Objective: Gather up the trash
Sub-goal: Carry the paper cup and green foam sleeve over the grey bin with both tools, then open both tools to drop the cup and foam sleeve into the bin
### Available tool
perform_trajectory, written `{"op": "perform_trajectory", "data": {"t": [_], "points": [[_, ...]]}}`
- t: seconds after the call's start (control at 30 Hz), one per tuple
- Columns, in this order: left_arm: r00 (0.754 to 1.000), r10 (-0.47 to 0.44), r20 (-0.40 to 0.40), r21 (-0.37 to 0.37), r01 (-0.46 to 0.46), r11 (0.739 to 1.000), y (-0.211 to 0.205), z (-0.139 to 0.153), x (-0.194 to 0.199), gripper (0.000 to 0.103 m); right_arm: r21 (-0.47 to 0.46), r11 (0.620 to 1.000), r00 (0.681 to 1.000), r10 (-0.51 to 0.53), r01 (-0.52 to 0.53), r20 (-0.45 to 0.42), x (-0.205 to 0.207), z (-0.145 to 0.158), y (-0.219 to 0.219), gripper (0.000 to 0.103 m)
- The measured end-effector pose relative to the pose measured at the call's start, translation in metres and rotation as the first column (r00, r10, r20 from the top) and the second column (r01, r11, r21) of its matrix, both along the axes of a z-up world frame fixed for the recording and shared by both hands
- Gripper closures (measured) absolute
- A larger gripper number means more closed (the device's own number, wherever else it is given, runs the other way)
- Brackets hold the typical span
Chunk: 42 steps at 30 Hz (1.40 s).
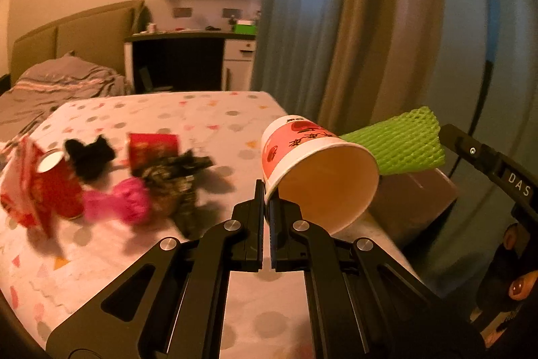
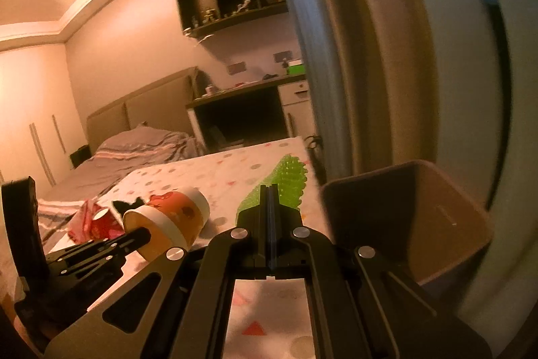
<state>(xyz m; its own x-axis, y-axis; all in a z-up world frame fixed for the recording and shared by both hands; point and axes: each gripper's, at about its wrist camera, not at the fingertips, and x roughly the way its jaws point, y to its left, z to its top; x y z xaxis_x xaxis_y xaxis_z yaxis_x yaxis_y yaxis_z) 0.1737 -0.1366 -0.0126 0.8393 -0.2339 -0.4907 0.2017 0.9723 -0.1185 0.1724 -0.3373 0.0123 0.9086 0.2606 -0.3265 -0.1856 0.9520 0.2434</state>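
Meanwhile, left gripper (image 1: pixel 267 190) jaws are pinching the paper cup (image 1: pixel 312 170) rim; right gripper (image 2: pixel 270 201) jaws are clamping green foam netting (image 2: pixel 285 180) beside the bin (image 2: pixel 447 217).

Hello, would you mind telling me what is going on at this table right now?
A person is collecting trash with two handheld grippers. The left gripper pinches the rim of a paper cup, held on its side. The right gripper clamps a green foam net beside the brown bin. More wrappers and a red cup remain on the dotted tablecloth.
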Motion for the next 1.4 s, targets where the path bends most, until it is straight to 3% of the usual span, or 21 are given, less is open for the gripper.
{"op": "perform_trajectory", "data": {"t": [0.43,0.7,1.4], "points": [[0.990,-0.138,-0.007,0.013,0.138,0.990,-0.084,-0.002,0.034,0.101,-0.003,0.985,0.985,-0.174,0.174,0.002,-0.005,-0.005,-0.068,0.103],[0.978,-0.206,-0.016,0.009,0.206,0.979,-0.127,-0.010,0.054,0.101,-0.021,0.969,0.969,-0.247,0.246,-0.012,-0.002,-0.016,-0.088,0.103],[0.958,-0.266,-0.104,0.011,0.268,0.963,-0.170,-0.045,0.085,0.101,-0.069,0.950,0.951,-0.307,0.304,-0.038,0.016,-0.032,-0.102,0.103]]}}
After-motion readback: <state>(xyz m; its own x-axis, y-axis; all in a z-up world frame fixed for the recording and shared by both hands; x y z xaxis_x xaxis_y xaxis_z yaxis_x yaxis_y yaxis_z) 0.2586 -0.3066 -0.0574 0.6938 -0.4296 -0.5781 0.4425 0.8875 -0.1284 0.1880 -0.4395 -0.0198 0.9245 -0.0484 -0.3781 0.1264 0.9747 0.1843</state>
